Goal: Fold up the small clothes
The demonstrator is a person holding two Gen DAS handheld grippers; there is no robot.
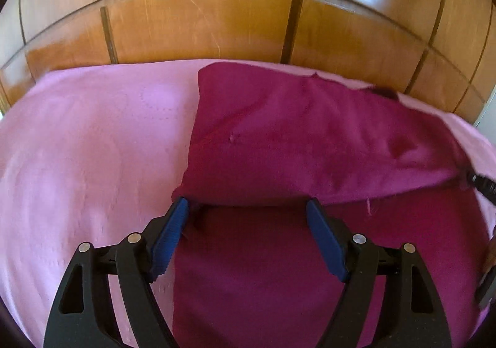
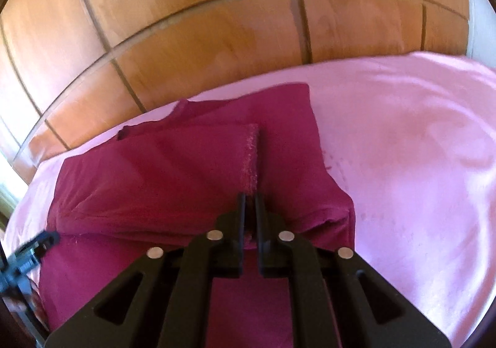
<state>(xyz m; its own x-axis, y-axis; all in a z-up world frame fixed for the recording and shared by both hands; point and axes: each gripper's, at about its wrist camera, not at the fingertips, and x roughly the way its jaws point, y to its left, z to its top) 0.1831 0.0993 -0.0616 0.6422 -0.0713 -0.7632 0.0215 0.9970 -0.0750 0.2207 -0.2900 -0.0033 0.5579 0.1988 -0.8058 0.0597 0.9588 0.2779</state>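
Magenta cloth garment (image 1: 279, 143), folded over itself, long axis running left-right across the pink bedsheet (image 1: 93, 162). Left tongs (image 1: 248, 208) spread; right tongs (image 2: 250, 202) pinching its frayed edge.

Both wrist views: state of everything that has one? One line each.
magenta cloth: partly folded, upper layer doubled over the lower, lying on the sheet
pink sheet: spread flat under the cloth
left gripper: open, jaws wide at the fold edge, holding nothing
right gripper: shut on the magenta cloth, frayed edge pinched between the jaws
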